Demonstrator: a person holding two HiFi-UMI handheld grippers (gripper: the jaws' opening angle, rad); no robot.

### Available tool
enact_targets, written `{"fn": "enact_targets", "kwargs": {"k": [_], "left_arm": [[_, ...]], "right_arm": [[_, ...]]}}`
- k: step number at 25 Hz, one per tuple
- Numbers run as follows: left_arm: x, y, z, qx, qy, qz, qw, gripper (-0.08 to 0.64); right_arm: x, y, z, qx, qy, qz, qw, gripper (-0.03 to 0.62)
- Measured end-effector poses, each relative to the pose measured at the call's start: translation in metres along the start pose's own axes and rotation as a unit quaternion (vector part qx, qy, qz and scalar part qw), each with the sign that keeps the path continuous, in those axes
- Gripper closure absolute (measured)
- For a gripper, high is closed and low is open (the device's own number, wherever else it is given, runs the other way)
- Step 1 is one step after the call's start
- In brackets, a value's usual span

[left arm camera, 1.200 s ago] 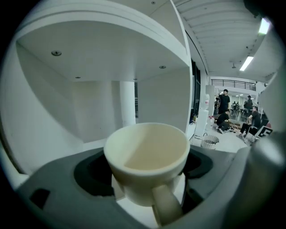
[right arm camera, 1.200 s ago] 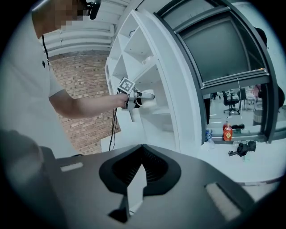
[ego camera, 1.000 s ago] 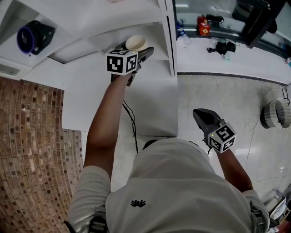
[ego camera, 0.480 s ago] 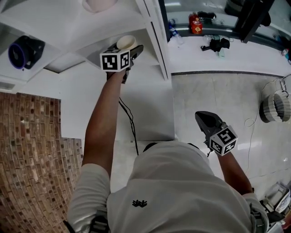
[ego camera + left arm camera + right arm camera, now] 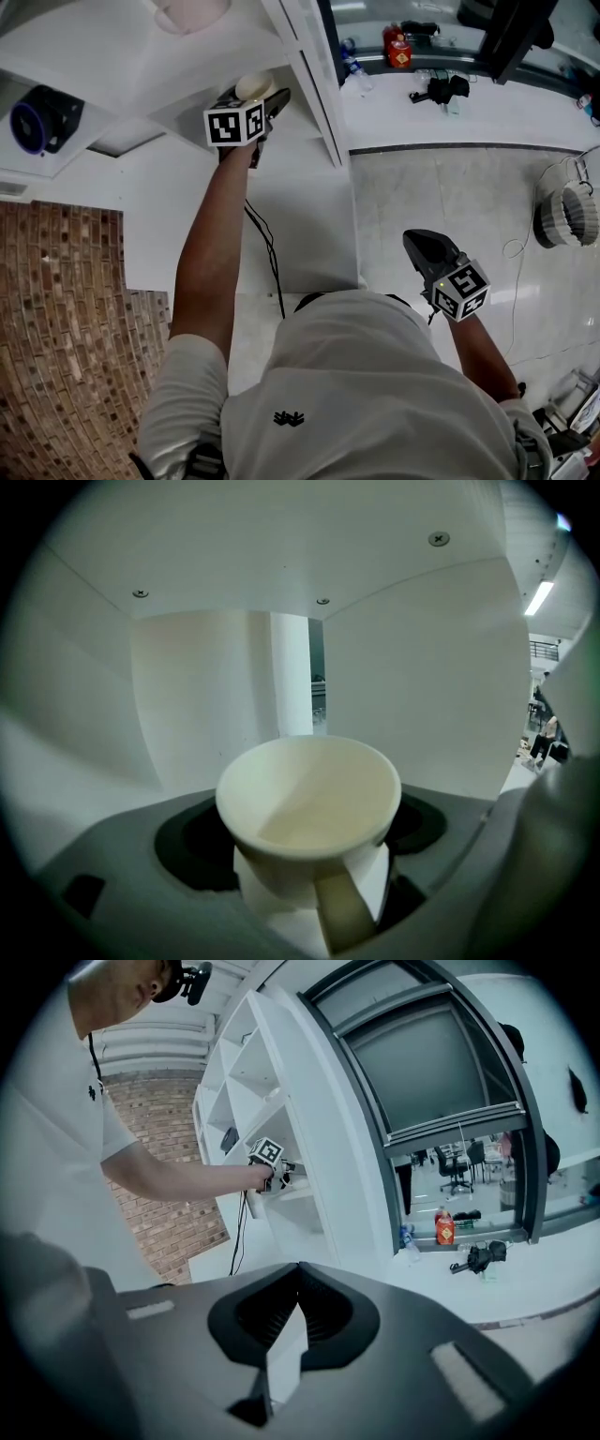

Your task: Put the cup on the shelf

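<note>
Cup [image 5: 309, 803], cream, rigid, judged light yet breakable, is clamped low on its body by the left gripper [image 5: 265, 98] within a white shelf [image 5: 309, 56] compartment, while the right gripper [image 5: 419, 246] is carried with jaws together and empty.

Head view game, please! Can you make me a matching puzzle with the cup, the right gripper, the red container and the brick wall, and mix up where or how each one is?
Things:
1. cup
2. right gripper
3. red container
4. brick wall

Places or states:
A. on the white ledge by the window
B. jaws together, holding nothing
C. at the head view's left, beside the white shelf
D. held by the left gripper, inside a shelf compartment

Pairs: 1-D, 2-B, 3-A, 4-C
</note>
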State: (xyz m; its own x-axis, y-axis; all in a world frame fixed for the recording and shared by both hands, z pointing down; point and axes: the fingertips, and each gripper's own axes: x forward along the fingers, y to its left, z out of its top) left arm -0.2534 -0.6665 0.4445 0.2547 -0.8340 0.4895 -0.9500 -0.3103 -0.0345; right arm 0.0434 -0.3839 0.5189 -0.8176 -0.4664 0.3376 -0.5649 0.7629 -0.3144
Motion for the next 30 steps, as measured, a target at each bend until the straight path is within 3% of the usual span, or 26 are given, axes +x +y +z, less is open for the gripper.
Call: {"fn": "enact_targets", "kwargs": {"k": [21, 30], "left_arm": [[-0.026, -0.001, 0.005, 0.034, -0.049, 0.04, 0.9975, 0.089], [-0.057, -0.004, -0.002, 0.021, -0.069, 0.036, 0.9968, 0.104]], "right_arm": [[0.018, 0.01, 0.0, -0.005, 0.004, 0.033, 0.999, 0.581], [0.03, 0.024, 0.001, -0.017, 0.01, 0.052, 0.998, 0.581]]}}
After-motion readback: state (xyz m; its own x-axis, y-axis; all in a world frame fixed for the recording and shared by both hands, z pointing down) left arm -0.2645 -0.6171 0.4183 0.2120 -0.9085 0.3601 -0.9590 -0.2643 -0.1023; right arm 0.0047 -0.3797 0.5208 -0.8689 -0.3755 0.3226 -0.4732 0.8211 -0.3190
